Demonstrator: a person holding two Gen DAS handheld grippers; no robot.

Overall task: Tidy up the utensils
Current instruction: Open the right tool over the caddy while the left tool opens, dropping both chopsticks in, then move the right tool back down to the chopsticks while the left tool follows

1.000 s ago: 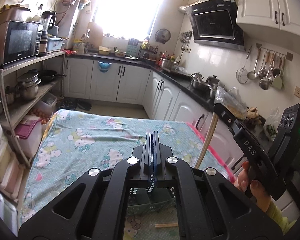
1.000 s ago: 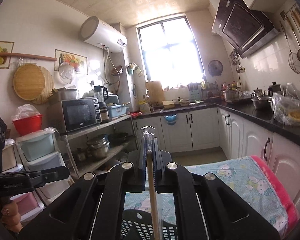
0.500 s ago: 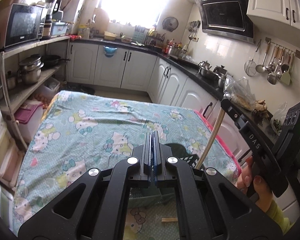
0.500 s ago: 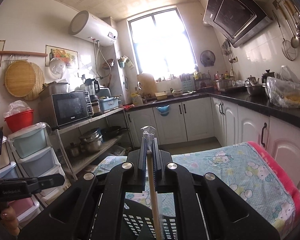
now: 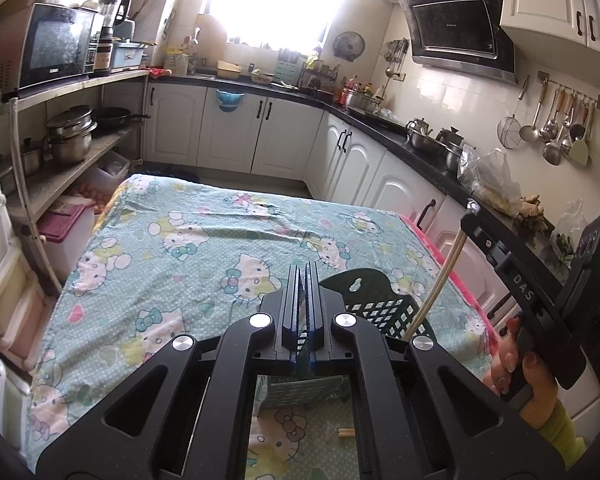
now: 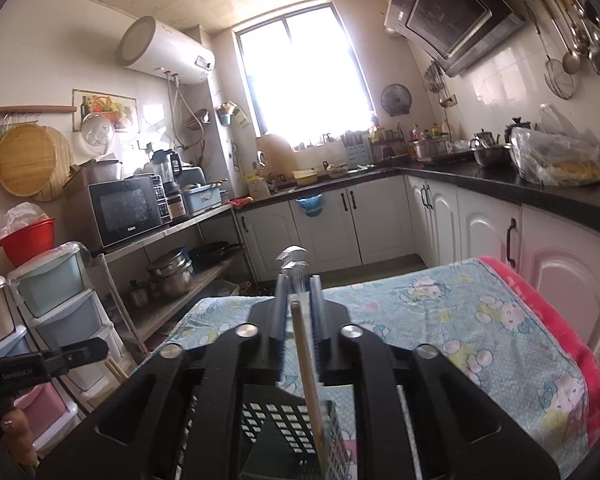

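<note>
A dark green slotted utensil basket (image 5: 380, 312) stands on the cartoon-print tablecloth (image 5: 180, 248). My left gripper (image 5: 303, 270) hovers over its near side, shut with nothing between its fingers. My right gripper (image 6: 298, 280) is above the basket (image 6: 284, 424), and its jaws are opening. A wooden chopstick (image 6: 306, 360) in a clear wrapper stands upright between them, with gaps beside it. Its lower end reaches into the basket. In the left wrist view the chopstick (image 5: 440, 280) slants down from the right gripper (image 5: 471, 208) to the basket rim.
A short wooden piece (image 5: 348, 432) lies on the cloth in front of the basket. White cabinets and a black counter (image 5: 420, 152) run along the right. Shelves with pots and a microwave (image 5: 56, 48) stand at the left. The left gripper (image 6: 100, 347) shows at the right wrist view's left edge.
Both grippers have sunk toward the table, so the basket shows more fully. The right jaws, shut on the chopstick before, have parted from it. The left jaws stayed shut.
</note>
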